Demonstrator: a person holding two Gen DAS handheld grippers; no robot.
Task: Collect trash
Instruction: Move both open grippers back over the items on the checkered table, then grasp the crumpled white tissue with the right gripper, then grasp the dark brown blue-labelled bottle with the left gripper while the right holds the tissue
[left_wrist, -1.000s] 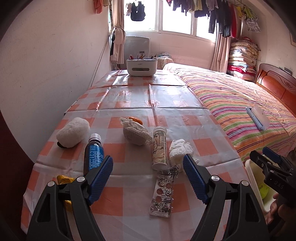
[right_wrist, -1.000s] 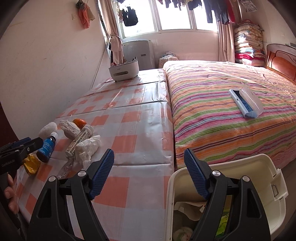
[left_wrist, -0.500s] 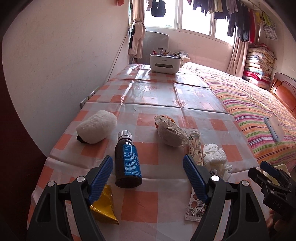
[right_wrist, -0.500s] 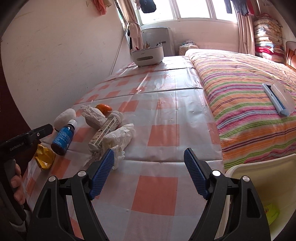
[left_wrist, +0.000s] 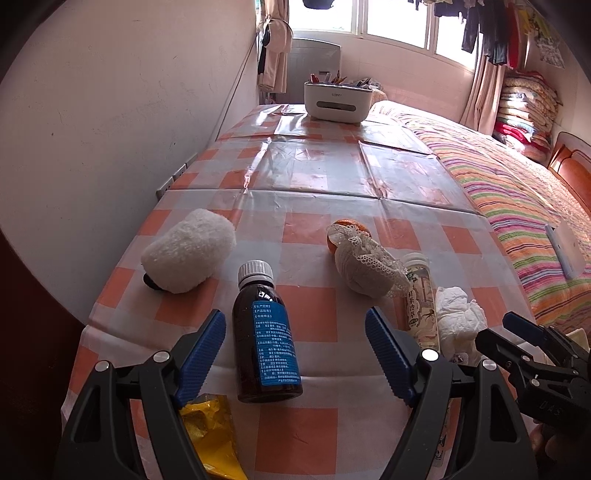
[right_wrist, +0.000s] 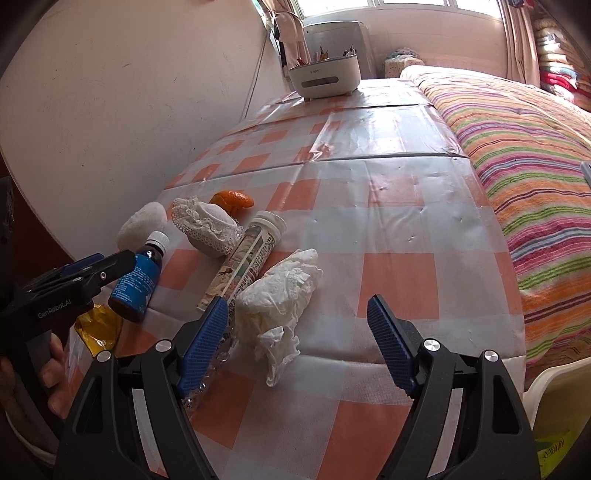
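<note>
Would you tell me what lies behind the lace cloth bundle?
An orange peel shows behind the lace cloth bundle, touching it. Its lower part is covered, as is anything inside the bundle.

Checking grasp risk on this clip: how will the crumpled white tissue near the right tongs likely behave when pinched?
The crumpled white tissue looks soft and light, so it should squash flat. Its loose tail may dangle. It seems unlikely to roll or slip.

The right hand-held gripper (right_wrist: 295, 343) is wide open over the bench (right_wrist: 388, 206). A crumpled tissue (right_wrist: 280, 295) lies between its fingers (right_wrist: 203, 347). A tube (right_wrist: 251, 258) and a bottle (right_wrist: 138, 280) lie to the left.
</note>
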